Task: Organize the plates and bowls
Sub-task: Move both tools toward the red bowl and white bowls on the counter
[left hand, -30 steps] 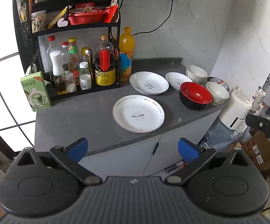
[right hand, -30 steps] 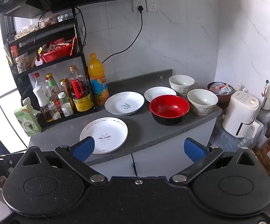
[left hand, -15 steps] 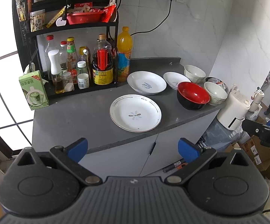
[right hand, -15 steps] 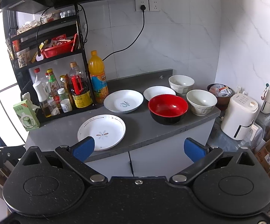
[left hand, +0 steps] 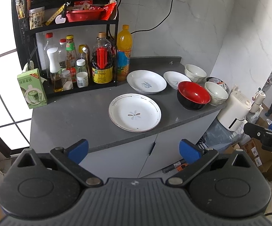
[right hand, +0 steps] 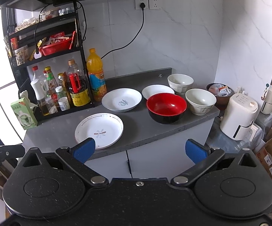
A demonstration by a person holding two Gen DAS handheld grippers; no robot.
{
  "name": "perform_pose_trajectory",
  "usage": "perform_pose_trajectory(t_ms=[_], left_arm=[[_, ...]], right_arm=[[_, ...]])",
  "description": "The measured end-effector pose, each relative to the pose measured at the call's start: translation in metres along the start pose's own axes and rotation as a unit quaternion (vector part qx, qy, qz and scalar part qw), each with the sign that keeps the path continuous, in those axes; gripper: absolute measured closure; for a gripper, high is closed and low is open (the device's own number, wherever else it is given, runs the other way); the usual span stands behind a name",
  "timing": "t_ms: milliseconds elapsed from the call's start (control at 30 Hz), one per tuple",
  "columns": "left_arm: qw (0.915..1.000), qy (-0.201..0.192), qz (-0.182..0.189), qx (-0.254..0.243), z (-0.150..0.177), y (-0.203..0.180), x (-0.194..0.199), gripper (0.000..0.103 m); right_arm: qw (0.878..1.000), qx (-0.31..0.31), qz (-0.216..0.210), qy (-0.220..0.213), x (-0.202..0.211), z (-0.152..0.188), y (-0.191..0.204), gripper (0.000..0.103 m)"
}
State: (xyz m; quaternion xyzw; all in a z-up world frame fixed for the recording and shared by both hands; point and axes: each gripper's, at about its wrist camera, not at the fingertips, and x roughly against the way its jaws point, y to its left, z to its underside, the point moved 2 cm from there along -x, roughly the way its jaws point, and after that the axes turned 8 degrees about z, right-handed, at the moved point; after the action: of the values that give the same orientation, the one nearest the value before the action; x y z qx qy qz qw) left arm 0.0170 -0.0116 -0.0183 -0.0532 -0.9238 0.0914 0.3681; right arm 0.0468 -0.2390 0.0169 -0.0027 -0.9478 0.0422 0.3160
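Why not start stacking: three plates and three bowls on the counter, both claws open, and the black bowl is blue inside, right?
Wrong in one respect: the black bowl is red inside, as the right wrist view shows. The rest stands: three plates and three bowls on the counter, both claws open.

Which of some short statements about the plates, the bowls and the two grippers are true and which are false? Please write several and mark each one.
1. Both grippers hold nothing. True: the left gripper and the right gripper are open and empty.
2. The red bowl is stacked inside a white bowl. False: it stands alone on the counter.
3. Three plates lie on the counter. True: the flower plate, a deep plate and a small plate.
4. The orange bottle lies on its side. False: it stands upright beside the rack.
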Motion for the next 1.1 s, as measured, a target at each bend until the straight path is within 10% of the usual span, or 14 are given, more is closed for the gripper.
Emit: perform_pose_trajectory(t_ms=[1100], left_arm=[[1.0000, 0.001, 0.006, 0.001, -0.0067, -0.0020, -0.0071, 0.001]], right_arm=[[1.000, -0.008, 0.006, 0.000, -0.0059, -0.0039, -0.0061, 0.000]])
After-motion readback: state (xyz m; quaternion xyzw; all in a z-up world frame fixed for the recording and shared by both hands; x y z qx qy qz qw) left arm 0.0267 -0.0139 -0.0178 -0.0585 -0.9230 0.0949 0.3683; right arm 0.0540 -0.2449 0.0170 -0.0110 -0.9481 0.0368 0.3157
